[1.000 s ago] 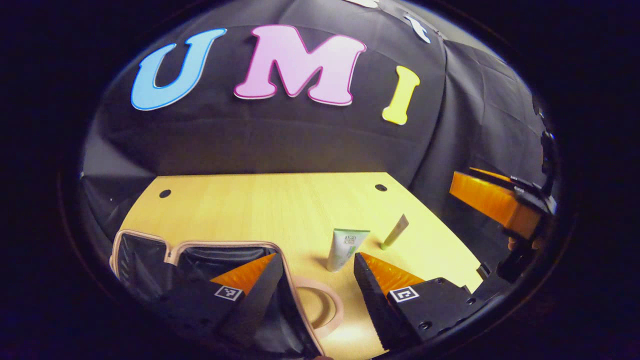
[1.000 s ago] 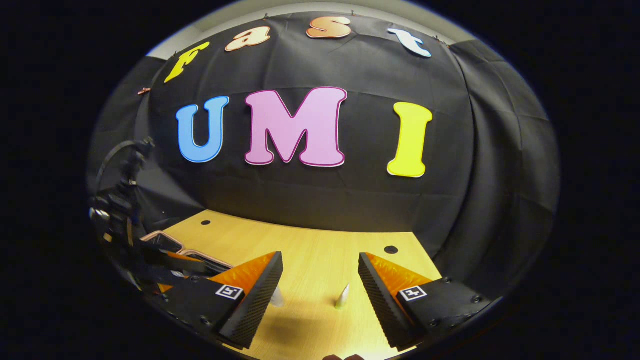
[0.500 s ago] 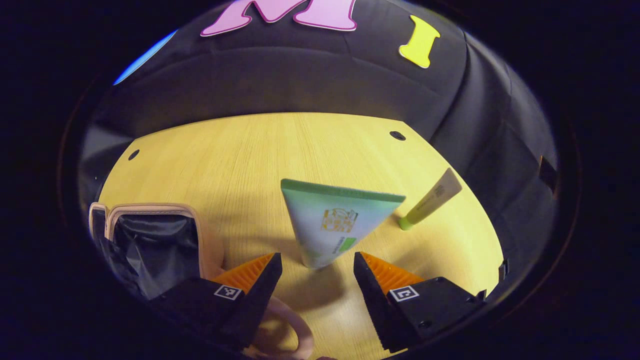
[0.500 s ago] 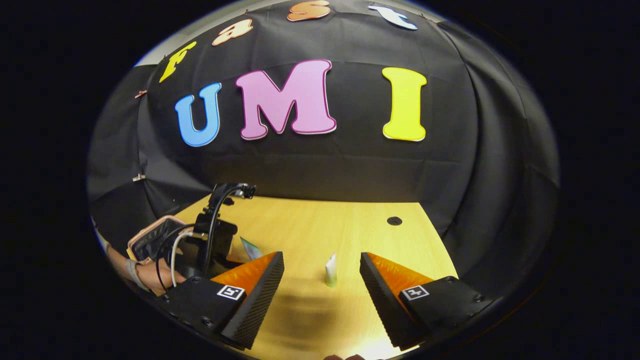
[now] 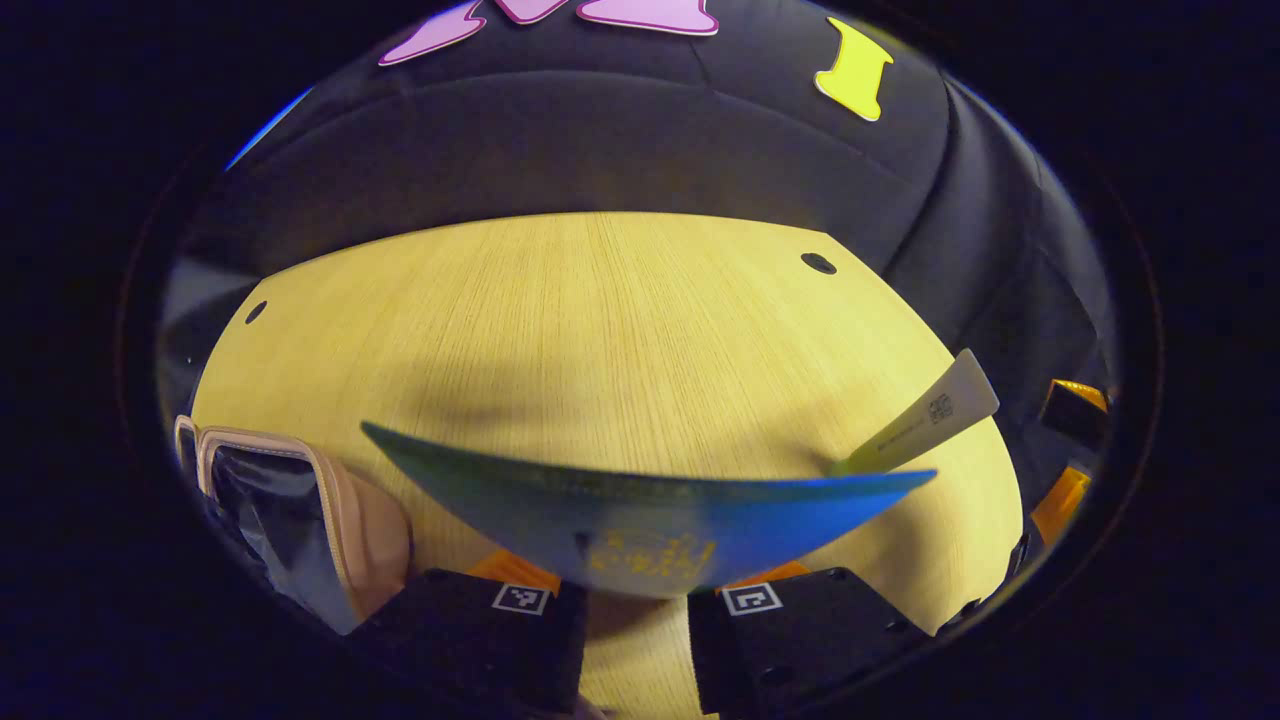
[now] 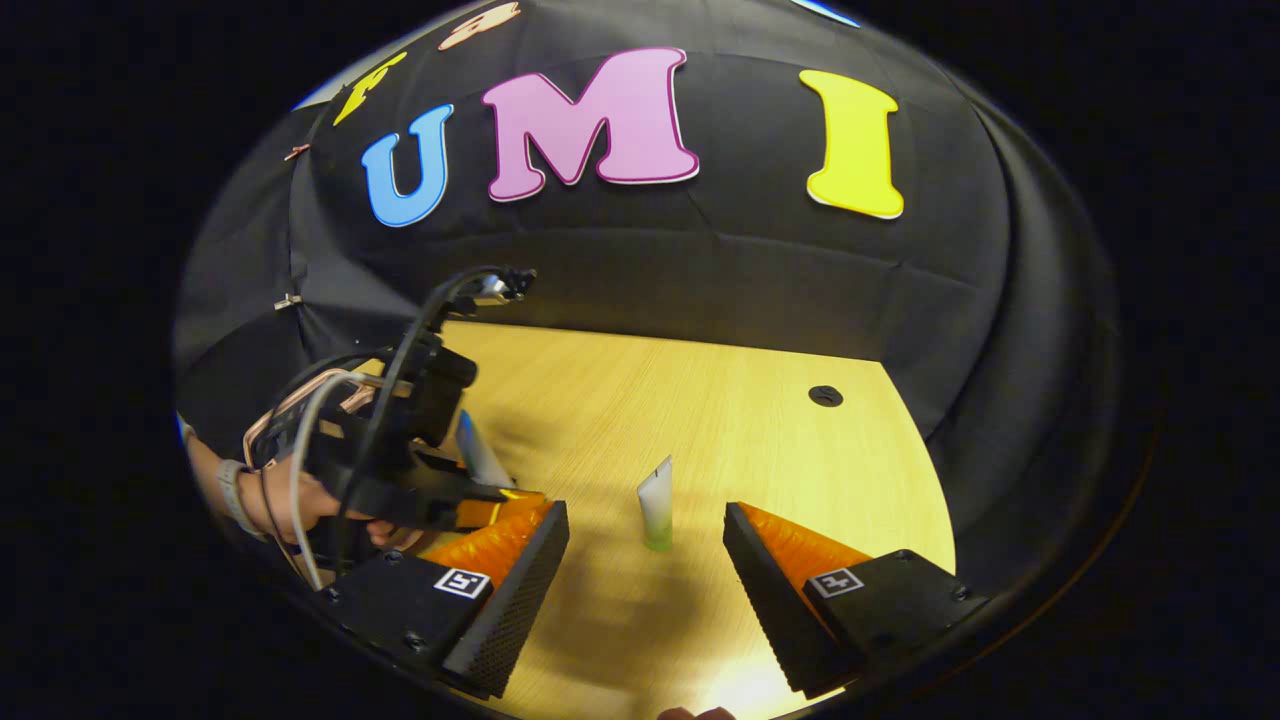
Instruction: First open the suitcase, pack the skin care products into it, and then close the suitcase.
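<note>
Tabletop [image 5: 600,320]: left hand-held gripper [image 5: 635,600] now grips tube [image 5: 640,520].

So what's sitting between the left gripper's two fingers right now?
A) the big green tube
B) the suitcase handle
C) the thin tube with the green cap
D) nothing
A: in the left gripper view the big green tube sits between the closed-in fingers of the left gripper.
</note>
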Available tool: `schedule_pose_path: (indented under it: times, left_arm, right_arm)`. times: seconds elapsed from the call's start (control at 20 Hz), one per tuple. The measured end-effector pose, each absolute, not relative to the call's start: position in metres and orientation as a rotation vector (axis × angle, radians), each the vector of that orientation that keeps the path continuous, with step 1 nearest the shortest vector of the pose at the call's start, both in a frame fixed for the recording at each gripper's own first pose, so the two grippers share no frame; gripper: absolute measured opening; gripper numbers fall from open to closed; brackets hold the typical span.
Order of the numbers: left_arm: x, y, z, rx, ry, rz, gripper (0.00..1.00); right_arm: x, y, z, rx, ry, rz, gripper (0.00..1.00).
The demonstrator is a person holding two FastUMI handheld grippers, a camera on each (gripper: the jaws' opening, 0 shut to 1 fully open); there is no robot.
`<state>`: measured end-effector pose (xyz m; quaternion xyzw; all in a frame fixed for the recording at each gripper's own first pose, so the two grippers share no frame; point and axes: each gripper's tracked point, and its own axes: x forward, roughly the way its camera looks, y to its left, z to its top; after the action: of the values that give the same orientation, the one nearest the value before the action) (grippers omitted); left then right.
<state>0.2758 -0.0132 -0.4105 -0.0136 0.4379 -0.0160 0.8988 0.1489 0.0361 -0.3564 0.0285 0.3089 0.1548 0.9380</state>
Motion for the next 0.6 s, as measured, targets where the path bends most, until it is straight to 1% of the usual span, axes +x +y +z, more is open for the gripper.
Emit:
schedule_pose_path:
  times: [0.1, 0.25, 0.3, 0.35, 0.4, 0.45, 0.55, 0.6]
  left_arm:
    - [0.265, -0.014, -0.387, -0.037, 0.879, -0.046, 0.46]
    - [0.24, -0.005, -0.342, -0.034, 0.824, -0.058, 0.46]
    - [0.228, 0.004, -0.329, -0.04, 0.816, -0.045, 0.46]
    - [0.215, 0.014, -0.319, -0.062, 0.818, -0.023, 0.43]
    - [0.198, 0.027, -0.311, -0.097, 0.832, 0.001, 0.48]
    - [0.181, 0.041, -0.303, -0.137, 0.846, 0.025, 0.46]
    - [0.143, 0.077, -0.292, -0.157, 0.869, 0.09, 0.46]
    - [0.125, 0.101, -0.296, -0.144, 0.89, 0.125, 0.46]
  right_arm:
    - [0.161, 0.04, -0.389, 0.032, 0.688, 0.308, 0.99]
    - [0.17, 0.043, -0.424, 0.054, 0.768, 0.287, 1.0]
    - [0.176, 0.046, -0.429, 0.065, 0.77, 0.286, 1.0]
    - [0.178, 0.05, -0.435, 0.072, 0.781, 0.288, 0.99]
    - [0.181, 0.052, -0.441, 0.073, 0.79, 0.289, 0.94]
    - [0.182, 0.051, -0.446, 0.065, 0.799, 0.279, 0.87]
    - [0.19, 0.049, -0.448, 0.047, 0.785, 0.247, 0.52]
    - [0.185, 0.054, -0.445, 0.07, 0.798, 0.26, 0.34]
